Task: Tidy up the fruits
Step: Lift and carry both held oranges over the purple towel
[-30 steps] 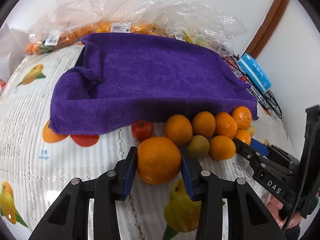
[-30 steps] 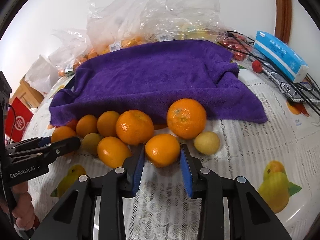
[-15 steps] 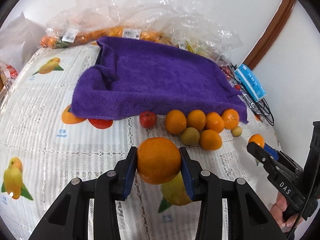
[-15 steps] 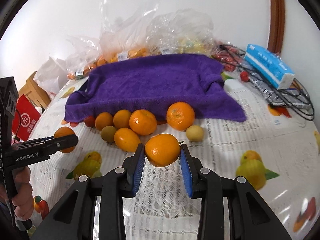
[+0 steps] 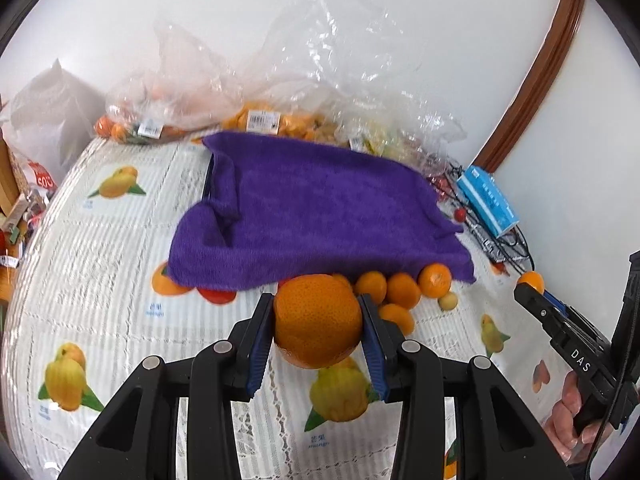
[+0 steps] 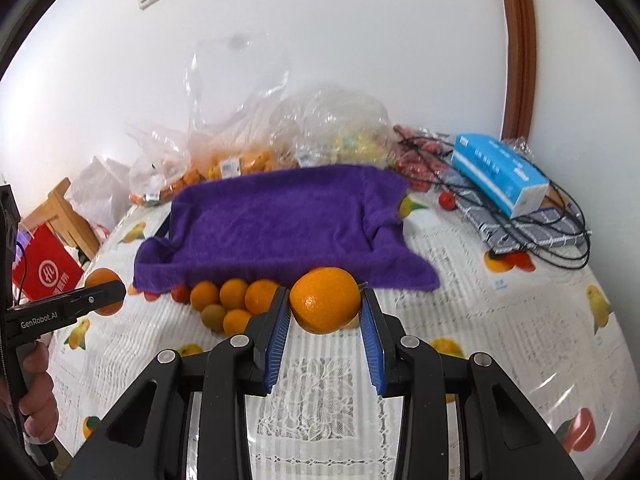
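Note:
My left gripper [image 5: 318, 330] is shut on a large orange [image 5: 318, 320], held above the tablecloth in front of the purple towel [image 5: 320, 220]. My right gripper [image 6: 325, 312] is shut on a smaller orange [image 6: 325, 304], also lifted. Several oranges [image 5: 400, 290] and a small yellow-green fruit [image 5: 447, 301] lie along the towel's near edge. In the right wrist view the same pile [image 6: 234, 294] includes a brownish fruit [image 6: 213, 316] and a small red fruit [image 6: 181, 293]. The right gripper shows in the left wrist view [image 5: 530, 285], the left one in the right wrist view [image 6: 105, 291].
Clear plastic bags of fruit [image 5: 260, 120] stand behind the towel against the wall. A blue box [image 6: 498, 174], black cables [image 6: 560, 240] and a checked cloth lie at the back right. A red bag [image 6: 46, 272] and a wooden chair stand beyond the table's left edge.
Both grippers have lifted their oranges and drawn back from the fruit pile, which now looks smaller and farther. Both stay shut on their fruit.

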